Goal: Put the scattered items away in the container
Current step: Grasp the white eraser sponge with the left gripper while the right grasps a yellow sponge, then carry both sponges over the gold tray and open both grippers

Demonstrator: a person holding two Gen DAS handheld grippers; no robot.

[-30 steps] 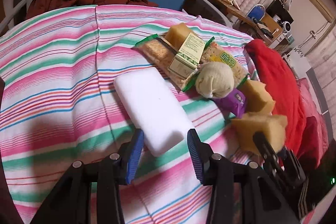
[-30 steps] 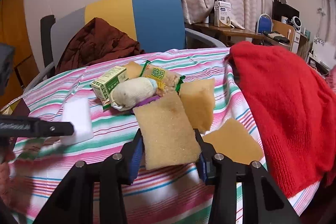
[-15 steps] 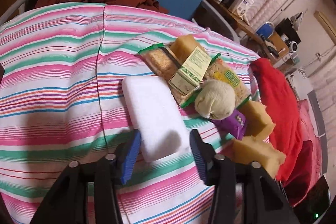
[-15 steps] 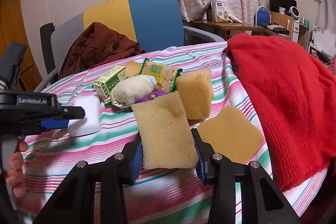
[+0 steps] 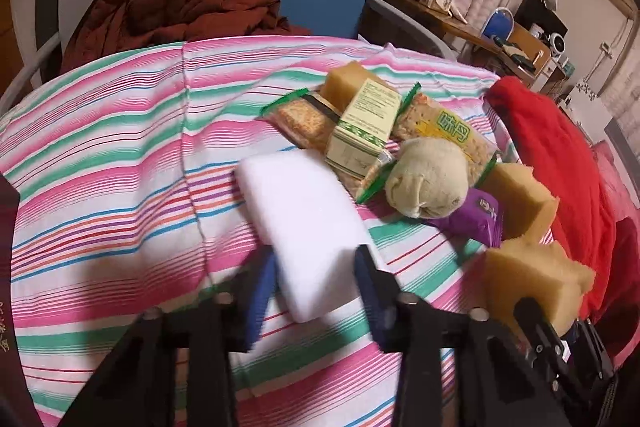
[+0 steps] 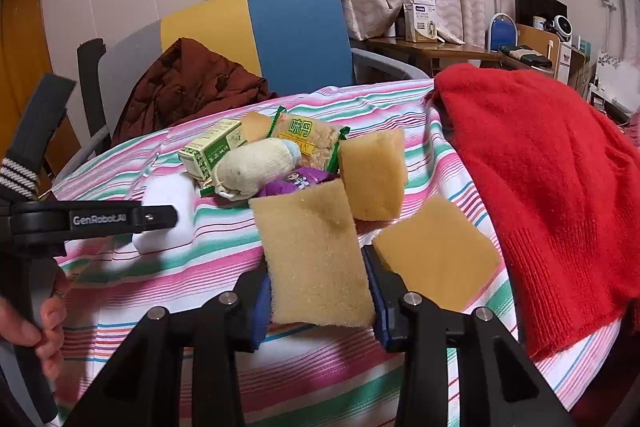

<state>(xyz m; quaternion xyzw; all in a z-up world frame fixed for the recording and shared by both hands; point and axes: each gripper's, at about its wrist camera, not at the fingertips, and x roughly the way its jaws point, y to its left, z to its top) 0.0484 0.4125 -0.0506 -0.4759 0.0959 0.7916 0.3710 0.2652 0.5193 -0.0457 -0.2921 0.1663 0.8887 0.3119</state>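
Observation:
My left gripper (image 5: 314, 291) is open, its fingers on either side of the near end of a white sponge block (image 5: 304, 223) lying on the striped cloth. My right gripper (image 6: 318, 301) is shut on a yellow sponge (image 6: 314, 255), held above the cloth; that sponge also shows in the left wrist view (image 5: 532, 283). A pile sits behind: a green box (image 5: 364, 123), snack packets (image 5: 444, 135), a rolled cream sock (image 5: 428, 183), a purple packet (image 5: 476, 219) and another yellow sponge (image 6: 374, 179). A flat yellow sponge (image 6: 436, 251) lies to the right. No container is in view.
The striped cloth (image 5: 108, 147) covers a round table. A red sweater (image 6: 552, 163) lies on its right side. A chair with a brown jacket (image 6: 188, 87) stands behind. A desk with boxes stands at the back right (image 6: 432, 47).
My left gripper has moved forward along the white sponge block, so its fingers now flank the block's near end. My right gripper still holds the yellow sponge, nearly unmoved.

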